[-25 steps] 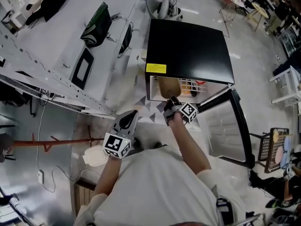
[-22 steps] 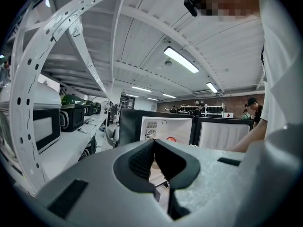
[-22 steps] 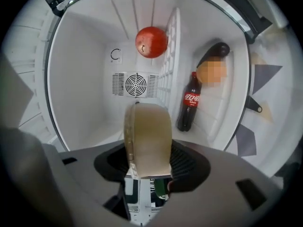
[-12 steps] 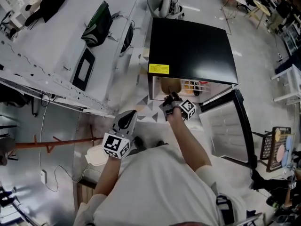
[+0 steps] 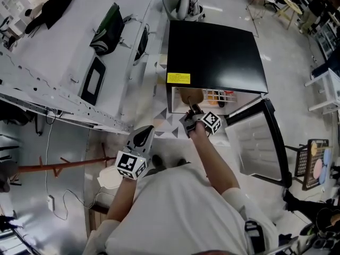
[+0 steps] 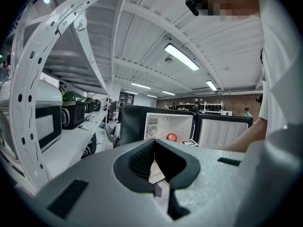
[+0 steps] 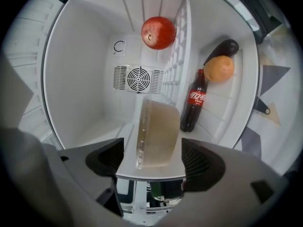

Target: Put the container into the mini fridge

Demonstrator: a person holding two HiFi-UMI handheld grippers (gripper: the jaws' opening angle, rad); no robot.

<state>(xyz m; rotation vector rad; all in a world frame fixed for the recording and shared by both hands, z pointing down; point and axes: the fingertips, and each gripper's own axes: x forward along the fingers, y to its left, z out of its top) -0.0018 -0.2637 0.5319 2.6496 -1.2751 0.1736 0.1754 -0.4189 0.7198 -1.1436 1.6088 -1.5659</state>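
The container (image 7: 156,134), clear and tan-brown, rests on its side on the white shelf (image 7: 128,162) inside the mini fridge (image 5: 215,52). My right gripper (image 7: 152,162) is at the fridge mouth, its jaws opening. The container lies between them with a gap on each side, and neither pad touches it. In the head view the right gripper (image 5: 192,113) reaches into the opening just below the container (image 5: 190,95). My left gripper (image 5: 142,137) hangs back at the left of the fridge, shut and empty. From the left gripper (image 6: 154,157) view the fridge (image 6: 165,126) shows ahead.
Inside the fridge are a red fruit (image 7: 158,32), a cola bottle (image 7: 193,105), an orange (image 7: 219,69), a dark vegetable (image 7: 222,48), a wire rack (image 7: 177,65) and a fan vent (image 7: 138,78). The door (image 5: 260,142) stands open at right. A workbench (image 5: 79,52) runs along the left.
The right gripper's jaws have spread apart and let go of the container, which now rests on the fridge shelf. The left gripper has stayed where it was.
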